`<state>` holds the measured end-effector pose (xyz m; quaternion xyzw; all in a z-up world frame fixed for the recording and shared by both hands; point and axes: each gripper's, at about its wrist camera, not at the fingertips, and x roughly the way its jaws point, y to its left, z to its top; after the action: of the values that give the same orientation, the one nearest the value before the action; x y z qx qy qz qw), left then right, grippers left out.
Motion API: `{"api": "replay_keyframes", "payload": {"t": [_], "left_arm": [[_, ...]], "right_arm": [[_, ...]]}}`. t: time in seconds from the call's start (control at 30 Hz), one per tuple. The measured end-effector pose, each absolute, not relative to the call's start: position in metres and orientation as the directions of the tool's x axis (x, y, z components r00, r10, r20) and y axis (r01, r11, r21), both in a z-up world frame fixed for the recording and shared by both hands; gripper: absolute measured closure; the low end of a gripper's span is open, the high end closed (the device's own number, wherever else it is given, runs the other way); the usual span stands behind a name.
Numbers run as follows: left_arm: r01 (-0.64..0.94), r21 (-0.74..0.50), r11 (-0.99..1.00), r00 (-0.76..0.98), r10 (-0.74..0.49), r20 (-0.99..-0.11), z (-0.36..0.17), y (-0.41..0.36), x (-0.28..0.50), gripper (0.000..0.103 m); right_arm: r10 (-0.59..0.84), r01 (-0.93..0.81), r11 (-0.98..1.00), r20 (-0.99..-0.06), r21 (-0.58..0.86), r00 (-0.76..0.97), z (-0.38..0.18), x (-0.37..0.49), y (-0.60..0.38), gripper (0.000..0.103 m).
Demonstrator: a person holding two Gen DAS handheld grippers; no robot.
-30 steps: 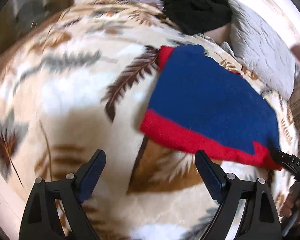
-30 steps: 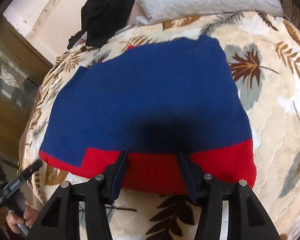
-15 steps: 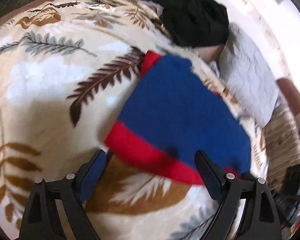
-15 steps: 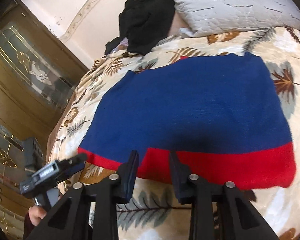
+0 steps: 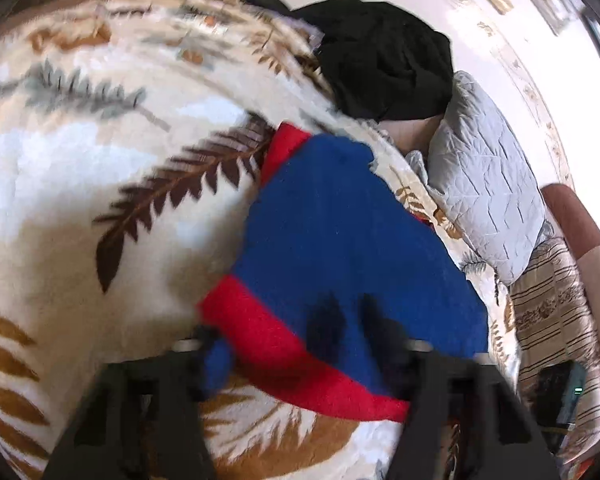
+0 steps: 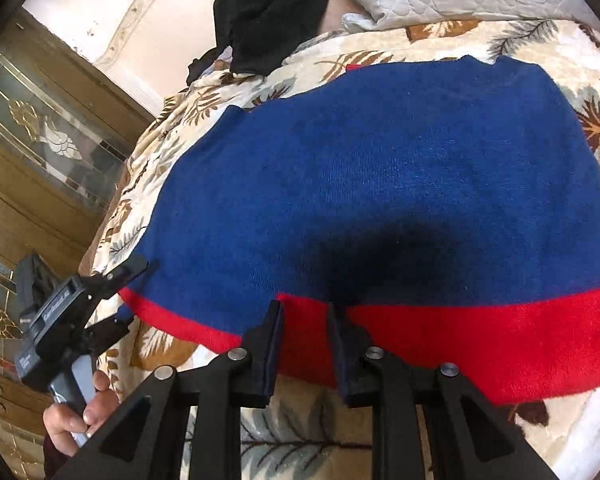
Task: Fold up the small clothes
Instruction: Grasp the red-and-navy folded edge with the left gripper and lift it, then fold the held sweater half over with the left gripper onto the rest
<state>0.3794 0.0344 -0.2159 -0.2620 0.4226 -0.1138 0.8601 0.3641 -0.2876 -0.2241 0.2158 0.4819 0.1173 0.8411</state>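
Observation:
A blue knitted garment with a red hem band lies flat on a leaf-patterned blanket; it also shows in the left wrist view. My right gripper has its fingers closed to a narrow gap around the red hem's near edge. My left gripper is blurred, with its fingers apart astride the garment's near left corner; in the right wrist view it sits open at that corner.
A black clothes heap and a grey quilted pillow lie at the far end of the bed. A wooden glazed door stands to the left. A striped cover lies to the right.
My left gripper has moved forward onto the garment's corner, fingers now around the red hem. My right gripper's fingers have narrowed around the hem's edge.

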Motion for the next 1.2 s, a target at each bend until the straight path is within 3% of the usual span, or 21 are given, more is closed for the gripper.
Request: {"api": "replay_keyframes", "payload": {"t": [0.1,0.17,0.23,0.4,0.43,0.6,0.8,1.03,1.13,1.17,1.2], "left_arm": [[0.028,-0.494,0.869,0.643,-0.394,-0.657,-0.204,0.025,0.38,0.077],[0.057,-0.453,0.89,0.651,-0.377,-0.659,-0.197,0.017,0.38,0.079],[0.073,-0.442,0.894,0.651,-0.379,-0.658,-0.193,0.014,0.38,0.082],[0.168,-0.39,0.905,0.674,-0.394,-0.625,-0.171,-0.003,0.373,0.084],[0.183,-0.377,0.908,0.675,-0.395,-0.623,-0.168,-0.007,0.371,0.085],[0.291,-0.248,0.924,0.694,-0.382,-0.611,-0.145,-0.042,0.359,0.086],[0.418,-0.162,0.894,0.661,-0.422,-0.62,-0.132,-0.102,0.35,0.087],[0.557,-0.041,0.83,0.579,-0.423,-0.697,-0.16,-0.187,0.341,0.087],[0.568,-0.016,0.823,0.559,-0.4,-0.726,-0.181,-0.193,0.339,0.087],[0.572,-0.027,0.82,0.553,-0.41,-0.726,-0.184,-0.189,0.338,0.087],[0.576,-0.038,0.817,0.55,-0.421,-0.721,-0.183,-0.186,0.338,0.087]], "right_arm": [[0.374,0.004,0.893,-0.748,0.45,0.548,-0.213,0.352,-0.289,0.078],[0.342,-0.001,0.907,-0.732,0.422,0.589,-0.205,0.344,-0.293,0.078],[0.346,0.009,0.912,-0.78,0.41,0.522,-0.22,0.349,-0.294,0.077],[0.414,0.025,0.863,-0.735,0.505,0.537,-0.213,0.345,-0.316,0.077],[0.397,0.044,0.863,-0.729,0.503,0.557,-0.209,0.342,-0.324,0.073],[0.318,0.104,0.879,-0.733,0.466,0.601,-0.184,0.334,-0.357,0.074],[0.32,0.145,0.834,-0.681,0.532,0.658,-0.154,0.324,-0.405,0.074],[0.47,0.153,0.688,-0.595,0.71,0.652,-0.159,0.337,-0.452,0.072],[0.544,0.161,0.626,-0.575,0.763,0.611,-0.169,0.353,-0.456,0.062],[0.575,0.167,0.6,-0.567,0.782,0.59,-0.174,0.361,-0.455,0.039],[0.595,0.172,0.581,-0.559,0.796,0.577,-0.178,0.367,-0.453,0.028]]}}
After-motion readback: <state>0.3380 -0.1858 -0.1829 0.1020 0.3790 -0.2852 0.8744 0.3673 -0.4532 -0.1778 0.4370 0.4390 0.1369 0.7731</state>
